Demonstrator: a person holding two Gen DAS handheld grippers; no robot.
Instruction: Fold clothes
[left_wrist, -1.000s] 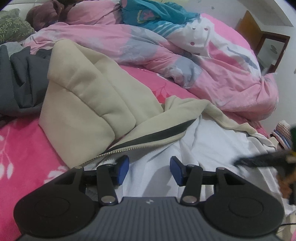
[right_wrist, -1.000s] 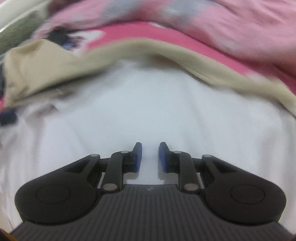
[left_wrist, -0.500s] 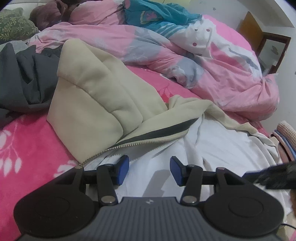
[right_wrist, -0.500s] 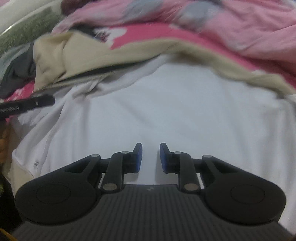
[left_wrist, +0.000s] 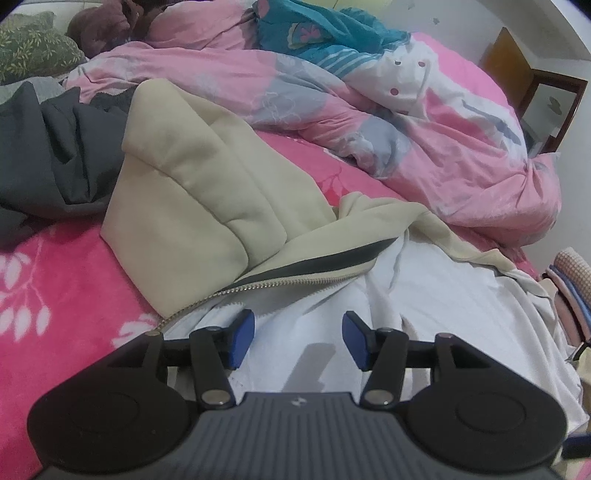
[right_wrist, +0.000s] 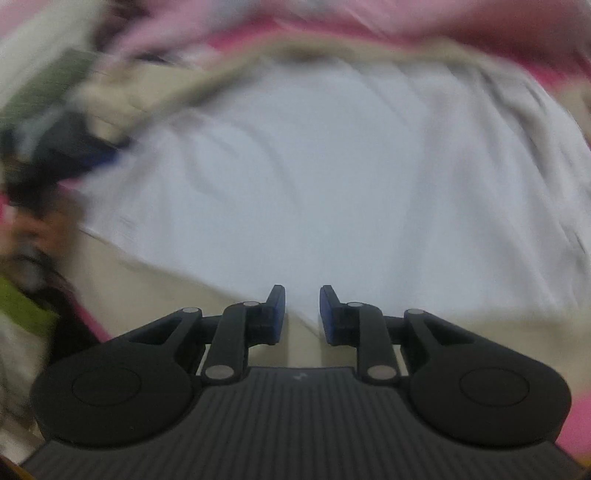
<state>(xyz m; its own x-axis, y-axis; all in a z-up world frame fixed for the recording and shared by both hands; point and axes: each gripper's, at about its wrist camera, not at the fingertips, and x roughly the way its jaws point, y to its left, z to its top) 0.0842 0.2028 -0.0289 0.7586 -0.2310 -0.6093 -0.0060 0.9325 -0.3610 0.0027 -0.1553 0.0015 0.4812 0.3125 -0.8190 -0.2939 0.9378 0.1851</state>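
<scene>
Left tool (left_wrist: 298, 339) gapes wide over the white shirt (left_wrist: 424, 306); right tool (right_wrist: 302, 314), narrowly parted and holding nothing, hangs above its near edge.

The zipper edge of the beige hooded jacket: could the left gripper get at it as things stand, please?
Probably yes. The left gripper is open over the white cotton garment, and the metal zipper edge of the beige hooded jacket lies uncovered just ahead of its left finger, with nothing between.

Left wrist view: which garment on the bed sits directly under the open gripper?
The white shirt under the left gripper; the beige zip hoodie and dark grey garment lie further off.
</scene>
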